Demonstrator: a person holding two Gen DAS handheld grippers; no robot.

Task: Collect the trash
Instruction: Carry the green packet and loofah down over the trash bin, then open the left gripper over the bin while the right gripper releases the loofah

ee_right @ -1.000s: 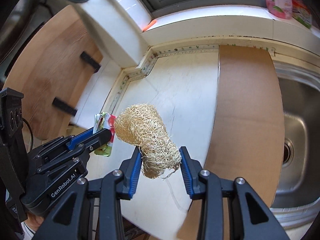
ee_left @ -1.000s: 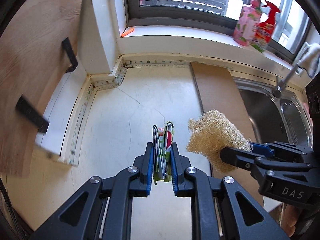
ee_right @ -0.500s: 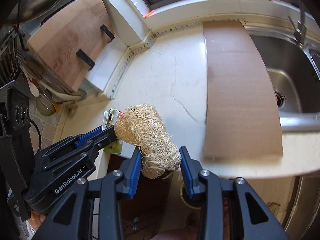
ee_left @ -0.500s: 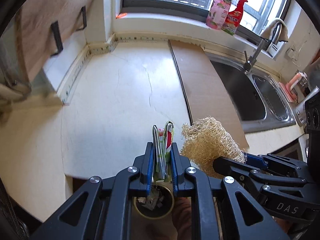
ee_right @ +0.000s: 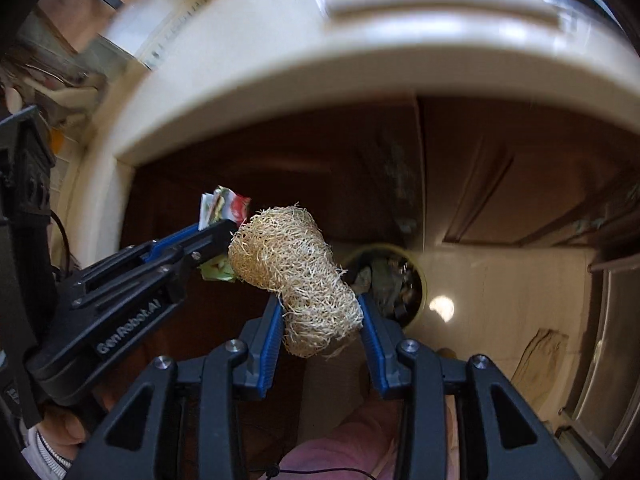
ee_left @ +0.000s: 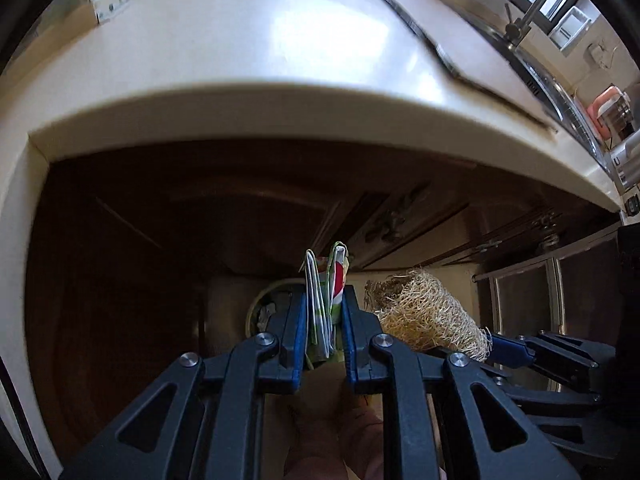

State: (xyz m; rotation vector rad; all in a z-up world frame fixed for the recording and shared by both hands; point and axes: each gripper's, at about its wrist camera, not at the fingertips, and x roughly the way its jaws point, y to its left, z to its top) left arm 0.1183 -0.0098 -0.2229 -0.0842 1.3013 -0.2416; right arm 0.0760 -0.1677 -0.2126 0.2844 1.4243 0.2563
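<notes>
— Both claws have come down off the surface [ee_left: 320,40] toward the floor since a second ago?
— Yes. Left claw [ee_left: 325,334] is clamped on the folded wrapper [ee_left: 320,312], right claw [ee_right: 320,330] pinches the loofah [ee_right: 296,276].
— Done?
— Picked up only; the bin [ee_right: 416,280] sits beyond, so dropping remains.

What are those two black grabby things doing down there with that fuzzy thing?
A person is clearing up trash with a grabber in each hand. The left gripper pinches a folded, colourful wrapper between its fingers. The right gripper squeezes a scruffy straw-coloured loofah sponge. Both are below the edge of the pale kitchen counter, pointing down toward a round trash bin on the floor that already has rubbish in it. Nothing has been dropped in yet.
</notes>
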